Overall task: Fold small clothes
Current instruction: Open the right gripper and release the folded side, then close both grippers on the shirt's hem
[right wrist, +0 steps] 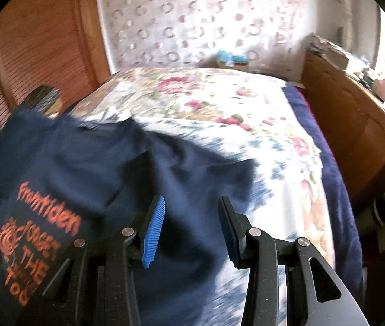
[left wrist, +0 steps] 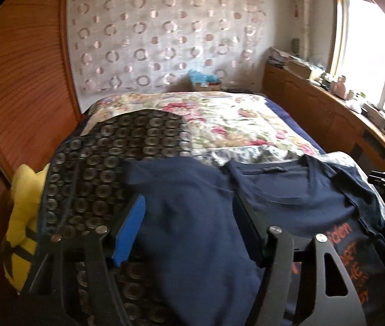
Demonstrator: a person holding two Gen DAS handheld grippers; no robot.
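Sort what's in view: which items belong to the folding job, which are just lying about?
Job:
- navy T-shirt with orange print, spread on the bed
- left claw, open above the shirt
- right claw, open above the shirt

Lying about:
- floral bedspread
- dark circle-patterned cloth
- yellow soft toy
- cluttered wooden sideboard

Navy T-shirt (right wrist: 105,163) under right gripper (right wrist: 192,225): soft matt cloth, orange print. Gripper frames matt black plastic, shiny metal pins; finger pads (right wrist: 154,233) ribbed blue. Floral bedspread (right wrist: 246,114) ahead: matt woven cloth. Circle-patterned dark fabric (left wrist: 111,149) left of left gripper (left wrist: 189,228). Cabinet (right wrist: 349,125) at right: smooth semi-gloss wood.
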